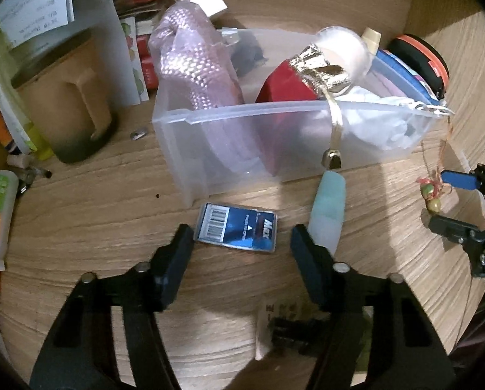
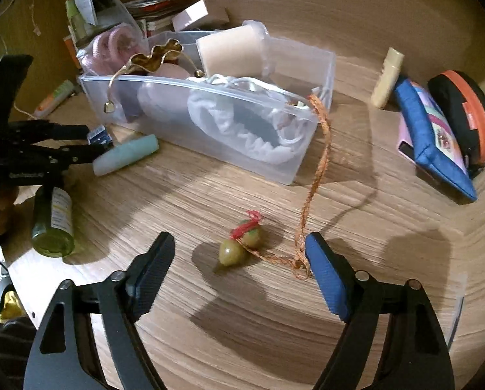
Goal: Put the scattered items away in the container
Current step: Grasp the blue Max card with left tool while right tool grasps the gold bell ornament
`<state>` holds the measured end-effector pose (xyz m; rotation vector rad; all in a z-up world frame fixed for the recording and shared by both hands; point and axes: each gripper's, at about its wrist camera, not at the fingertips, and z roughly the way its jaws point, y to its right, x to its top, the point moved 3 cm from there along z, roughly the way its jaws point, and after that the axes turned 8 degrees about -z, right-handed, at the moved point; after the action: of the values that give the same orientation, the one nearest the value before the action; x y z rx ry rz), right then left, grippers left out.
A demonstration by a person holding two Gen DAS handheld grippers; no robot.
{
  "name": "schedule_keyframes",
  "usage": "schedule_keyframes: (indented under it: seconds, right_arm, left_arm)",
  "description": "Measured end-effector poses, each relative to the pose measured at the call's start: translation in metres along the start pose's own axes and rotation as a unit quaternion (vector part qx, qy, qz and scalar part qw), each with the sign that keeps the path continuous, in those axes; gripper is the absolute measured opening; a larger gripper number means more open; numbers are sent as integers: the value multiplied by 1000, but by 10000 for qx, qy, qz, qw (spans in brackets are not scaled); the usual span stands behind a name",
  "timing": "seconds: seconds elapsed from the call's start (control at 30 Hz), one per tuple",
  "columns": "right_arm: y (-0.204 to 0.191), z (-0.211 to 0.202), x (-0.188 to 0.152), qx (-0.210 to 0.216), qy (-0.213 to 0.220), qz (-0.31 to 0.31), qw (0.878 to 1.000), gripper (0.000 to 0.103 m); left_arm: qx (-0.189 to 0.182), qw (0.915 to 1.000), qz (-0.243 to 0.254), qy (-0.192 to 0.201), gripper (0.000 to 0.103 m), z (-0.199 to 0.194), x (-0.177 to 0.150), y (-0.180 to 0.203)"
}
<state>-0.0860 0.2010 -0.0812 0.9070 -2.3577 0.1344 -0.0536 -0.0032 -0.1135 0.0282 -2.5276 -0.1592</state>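
Note:
A clear plastic container [image 1: 275,112] stands on the wooden table, holding a pink mesh pouch, a red box, a gold-wrapped item and white cloth; it also shows in the right wrist view [image 2: 203,123]. My left gripper [image 1: 242,243] is open and empty, its fingers on either side of a blue card [image 1: 237,229] lying flat before the container. A pale green tube [image 1: 327,214] lies beside its right finger. My right gripper [image 2: 239,253] is open and empty, around two green beads [image 2: 239,247] on an orange cord [image 2: 317,169] that trails to the container.
A green bottle [image 2: 52,224] lies at left. A cream tube [image 2: 387,78], a blue pouch [image 2: 434,143] and a black-orange round case [image 2: 466,117] sit at right. A tan mug [image 1: 76,110], papers and packets crowd the back left.

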Motion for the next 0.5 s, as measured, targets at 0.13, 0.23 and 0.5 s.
schedule_keyframes:
  seconds: [0.13,0.23,0.5]
  right_arm:
    - [-1,7,-1,76,-89,-19,9999,28]
    - [-1,6,0,120,-3,42,9999,18]
    - [6,-28,9,164,575,190,9980,18]
  left_arm:
    - [42,10000,39,45,48,1,1,1]
    - [29,9999,69,69,48,-1,0,0]
    - [-3,9995,-34,304,48,-23,-6,-5]
